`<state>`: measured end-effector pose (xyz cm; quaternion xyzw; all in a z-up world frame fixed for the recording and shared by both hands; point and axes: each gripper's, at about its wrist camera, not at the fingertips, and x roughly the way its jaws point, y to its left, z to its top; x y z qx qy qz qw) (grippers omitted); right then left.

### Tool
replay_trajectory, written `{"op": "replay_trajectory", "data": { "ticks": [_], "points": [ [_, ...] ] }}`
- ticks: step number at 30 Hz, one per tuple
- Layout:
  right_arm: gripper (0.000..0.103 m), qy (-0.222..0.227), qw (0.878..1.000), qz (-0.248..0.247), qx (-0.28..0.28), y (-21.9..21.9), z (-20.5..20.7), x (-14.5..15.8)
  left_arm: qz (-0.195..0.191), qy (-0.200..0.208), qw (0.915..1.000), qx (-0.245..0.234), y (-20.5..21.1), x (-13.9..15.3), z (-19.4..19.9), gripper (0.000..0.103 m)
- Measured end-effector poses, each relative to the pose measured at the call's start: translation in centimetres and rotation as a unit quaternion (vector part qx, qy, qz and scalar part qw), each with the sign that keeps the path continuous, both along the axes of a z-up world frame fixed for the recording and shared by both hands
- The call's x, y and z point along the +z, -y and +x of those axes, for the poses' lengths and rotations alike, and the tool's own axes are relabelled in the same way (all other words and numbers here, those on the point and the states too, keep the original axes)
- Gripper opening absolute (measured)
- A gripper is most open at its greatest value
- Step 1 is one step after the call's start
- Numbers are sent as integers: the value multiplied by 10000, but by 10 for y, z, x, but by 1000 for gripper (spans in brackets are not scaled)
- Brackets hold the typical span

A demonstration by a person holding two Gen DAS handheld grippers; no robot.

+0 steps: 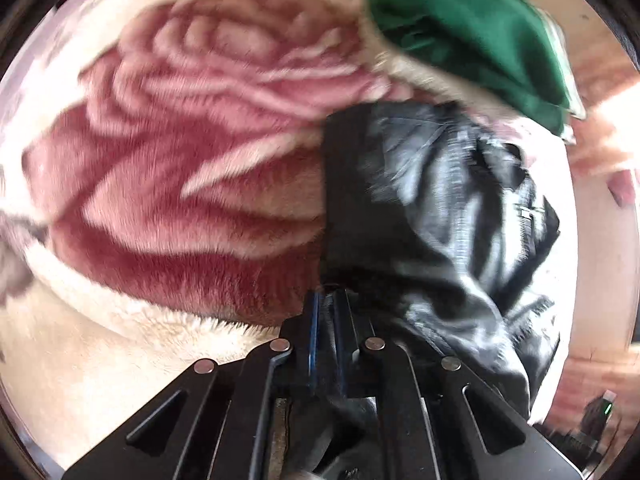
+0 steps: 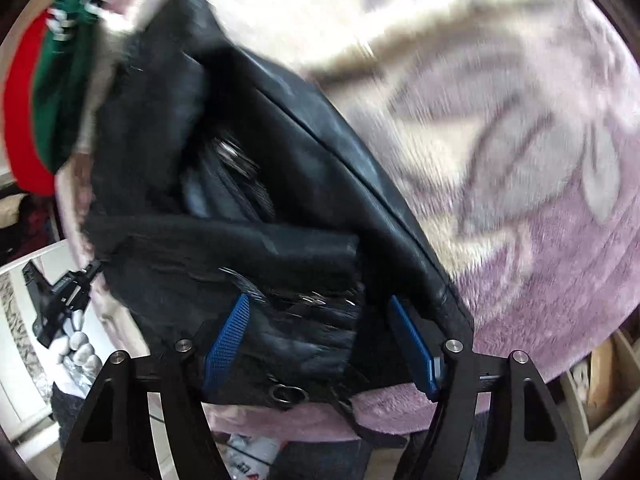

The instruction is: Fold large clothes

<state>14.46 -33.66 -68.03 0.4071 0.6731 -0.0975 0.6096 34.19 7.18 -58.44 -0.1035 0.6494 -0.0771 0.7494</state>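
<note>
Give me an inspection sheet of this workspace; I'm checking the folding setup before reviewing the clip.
Surface: plush blanket with a big rose pattern, covering the work area.
Job's things: black leather jacket, crumpled, zips and a metal ring showing.
Clutter: green garment lying beyond the jacket; a red item beside it in the right wrist view.
Grippers: left gripper shut on the jacket's edge; right gripper open, jaws standing either side of jacket fabric, pads not pressing.
Cables: nothing seen.
Surroundings: pale floor and furniture at the frame edges, too blurred to name.
</note>
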Motion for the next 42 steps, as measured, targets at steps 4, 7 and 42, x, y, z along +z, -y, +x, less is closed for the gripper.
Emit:
{"op": "replay_trajectory", "data": {
  "ticks": [4,7,42],
  "points": [
    [75,300,9989,-325,171,16,16,23,115,153,9996,-214,-2,6,6,84],
    [75,26,9978,-577,339,33,25,8,130,-103,9996,-235,-17,-7,-17,87],
    [55,-443,9914,668,1034,135,-6,5,-893,-1138,9703,1941,-45,18,-263,48]
  ]
}}
